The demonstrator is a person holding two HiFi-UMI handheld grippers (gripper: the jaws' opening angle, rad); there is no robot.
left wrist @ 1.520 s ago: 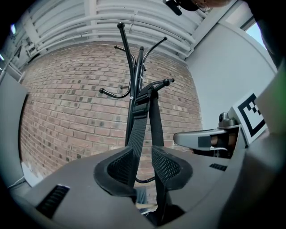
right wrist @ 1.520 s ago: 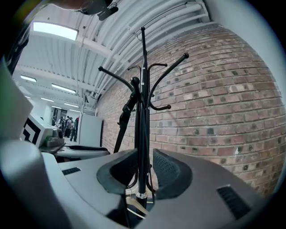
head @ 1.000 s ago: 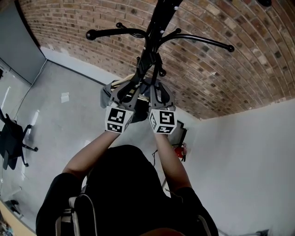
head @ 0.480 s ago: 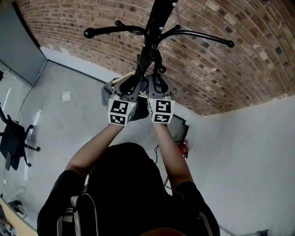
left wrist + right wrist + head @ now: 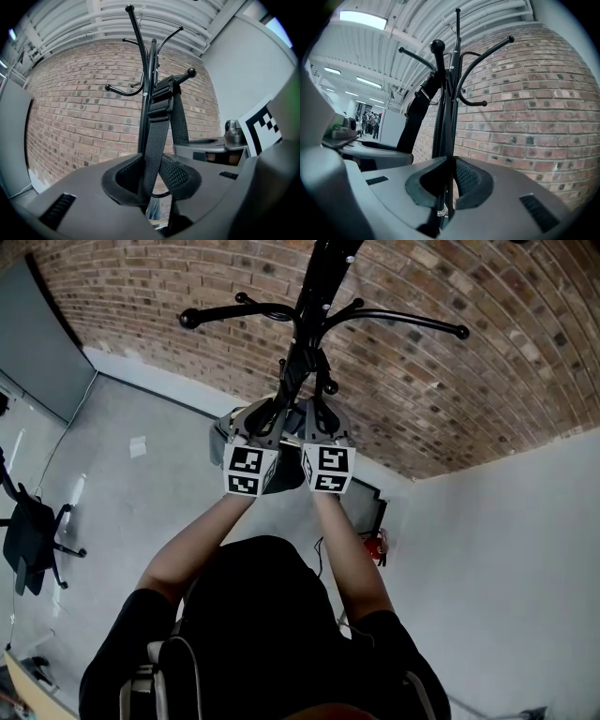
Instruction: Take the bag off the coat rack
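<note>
Left tool and right tool pinch bag strap on coat rack

The scene is taken in widely from a camera on the person's head, the forearms running up the picture to the coat rack before the brick wall. From the left hand-held gripper and the right hand-held gripper, the rack is looked up at along the jaws from close by, with the ceiling behind. Rack and wall are shared by all three views. The bag strap is shared by both gripper views, and each catches the other gripper at its edge.
</note>
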